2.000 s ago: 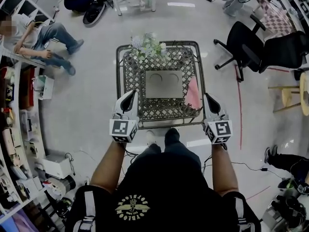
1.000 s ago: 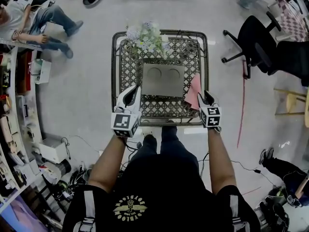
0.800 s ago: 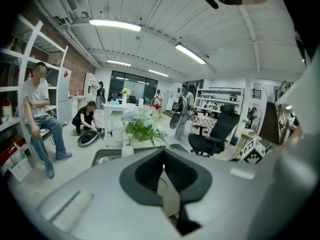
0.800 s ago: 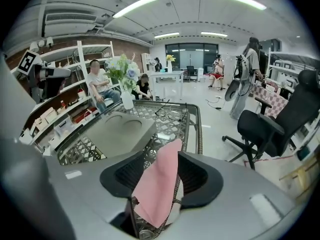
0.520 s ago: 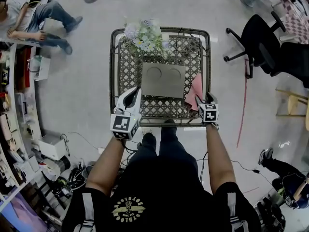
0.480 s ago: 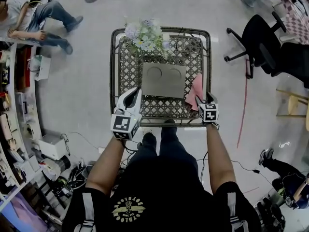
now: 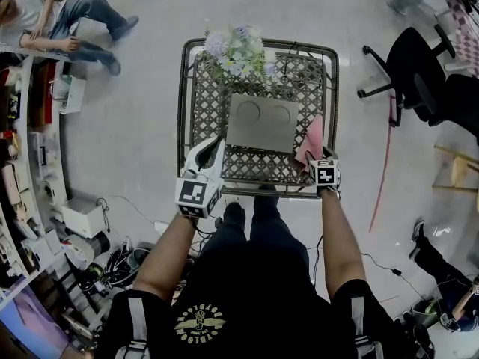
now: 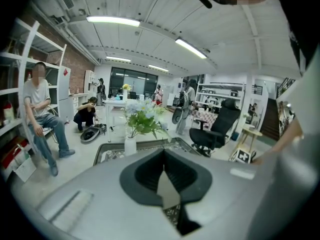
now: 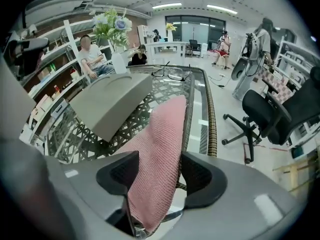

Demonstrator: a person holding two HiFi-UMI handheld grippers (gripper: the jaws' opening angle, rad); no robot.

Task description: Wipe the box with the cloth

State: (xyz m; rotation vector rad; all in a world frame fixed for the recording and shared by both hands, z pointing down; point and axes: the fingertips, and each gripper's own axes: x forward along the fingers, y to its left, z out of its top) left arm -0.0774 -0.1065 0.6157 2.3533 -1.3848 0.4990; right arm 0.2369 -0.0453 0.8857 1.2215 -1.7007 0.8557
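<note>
A flat grey box (image 7: 262,122) with two round dents lies in the middle of a metal lattice table (image 7: 182,111). To its right, by the table's rim, lies a pink cloth (image 7: 312,142). My right gripper (image 7: 319,158) points steeply down at the cloth's near end. In the right gripper view its jaws have just been opening and stand wide, with the cloth (image 9: 160,149) lying loose between them and the box (image 9: 110,101) to the left. My left gripper (image 7: 211,144) hovers over the table's near left, its jaw tips together and empty (image 8: 163,156).
A vase of flowers (image 7: 239,51) stands at the table's far edge. Black office chairs (image 7: 419,81) are to the right. A seated person (image 7: 52,21) and shelving (image 7: 30,163) are at the left. Cables (image 7: 112,264) lie on the floor.
My right gripper has sunk and tipped down onto the near end of the pink cloth. The left gripper has hardly moved.
</note>
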